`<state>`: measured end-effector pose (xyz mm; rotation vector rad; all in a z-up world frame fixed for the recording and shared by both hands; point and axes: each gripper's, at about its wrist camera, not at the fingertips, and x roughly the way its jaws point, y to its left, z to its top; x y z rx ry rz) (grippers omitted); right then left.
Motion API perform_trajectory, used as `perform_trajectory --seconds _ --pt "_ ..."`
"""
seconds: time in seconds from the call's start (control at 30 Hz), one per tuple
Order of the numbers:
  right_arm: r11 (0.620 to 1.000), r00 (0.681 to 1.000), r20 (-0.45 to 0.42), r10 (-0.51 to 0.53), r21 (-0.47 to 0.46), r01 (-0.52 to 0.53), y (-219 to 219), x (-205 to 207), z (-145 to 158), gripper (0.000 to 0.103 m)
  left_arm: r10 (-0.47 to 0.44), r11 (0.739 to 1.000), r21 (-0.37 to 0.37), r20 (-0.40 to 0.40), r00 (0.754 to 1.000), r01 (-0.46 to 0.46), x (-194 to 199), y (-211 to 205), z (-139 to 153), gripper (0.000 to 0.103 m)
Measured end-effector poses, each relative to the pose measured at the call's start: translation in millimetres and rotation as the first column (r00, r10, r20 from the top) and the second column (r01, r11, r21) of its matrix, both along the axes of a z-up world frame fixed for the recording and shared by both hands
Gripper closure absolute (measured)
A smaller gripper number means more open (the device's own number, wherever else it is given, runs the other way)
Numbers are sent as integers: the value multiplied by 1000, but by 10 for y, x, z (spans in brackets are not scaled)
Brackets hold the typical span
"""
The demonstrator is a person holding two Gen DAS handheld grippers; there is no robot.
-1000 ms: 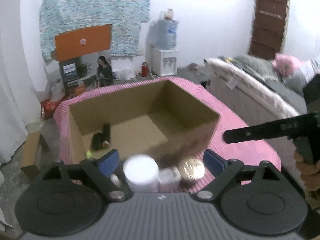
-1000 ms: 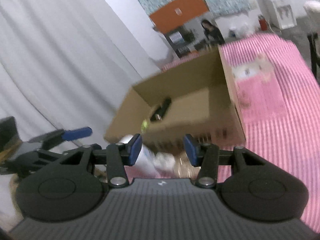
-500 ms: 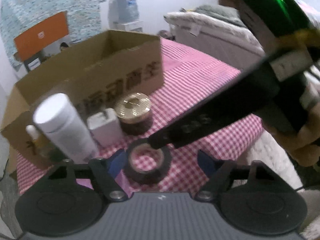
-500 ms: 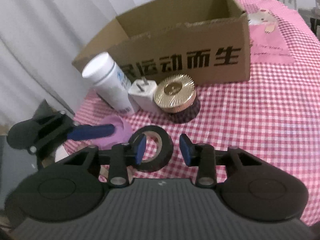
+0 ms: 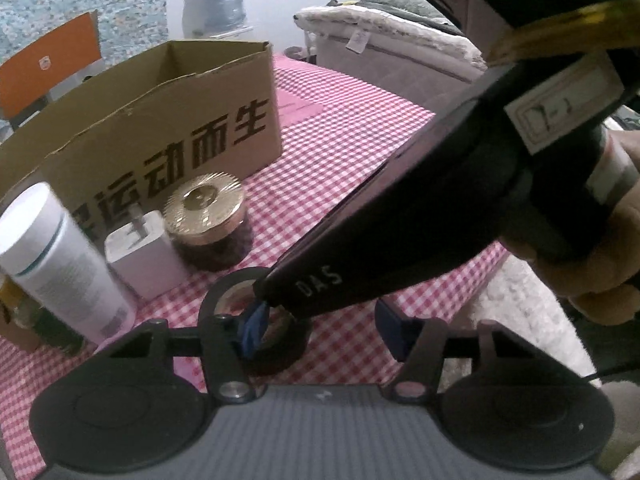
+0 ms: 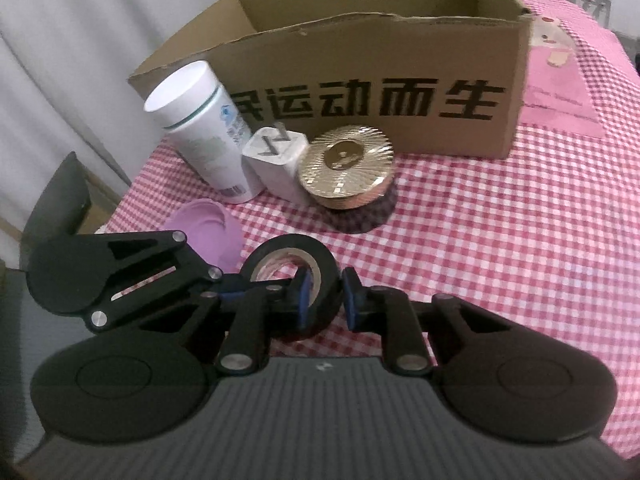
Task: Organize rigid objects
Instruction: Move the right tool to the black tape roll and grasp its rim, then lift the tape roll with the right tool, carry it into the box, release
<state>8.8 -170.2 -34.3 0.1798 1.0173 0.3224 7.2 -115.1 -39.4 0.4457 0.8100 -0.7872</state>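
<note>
Where it gaped before, the right gripper (image 6: 325, 298) now pinches the tape roll (image 6: 294, 276); left gripper (image 5: 324, 328) spread

Right gripper (image 6: 325, 294) has advanced and closed on the wall of the black electrical tape roll (image 6: 294, 276), lower centre; contact apparently firm.

A black tape roll (image 6: 292, 276) lies slightly tilted at the near edge, in front of a white bottle (image 6: 204, 132), a white charger plug (image 6: 276, 164) and a gold-lidded jar (image 6: 348, 172) standing in a row before the open cardboard box (image 6: 360, 60).
</note>
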Motion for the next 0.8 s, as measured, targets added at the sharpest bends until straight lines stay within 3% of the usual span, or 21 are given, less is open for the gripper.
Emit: perform_trajectory --seconds 0.23,0.37,0.5,0.67,0.8 --pt "998 998 -6 -69 13 69 -263 -99 32 87 -39 999 -30 11 999 40 -8 -148 0 44" --pt "995 996 -14 -90 36 91 -346 -132 17 86 -28 999 -37 46 999 30 -32 -120 33 35" --pt "993 995 -14 -100 59 100 -375 -140 -2 85 2 1000 6 90 996 -2 -24 -62 21 32" --pt "992 995 -19 -103 75 104 -365 -142 -22 85 31 997 62 87 996 -37 69 -80 -85 30" --pt "992 995 -18 -102 75 103 -366 -148 -20 84 34 998 50 88 996 -38 71 -57 -71 34"
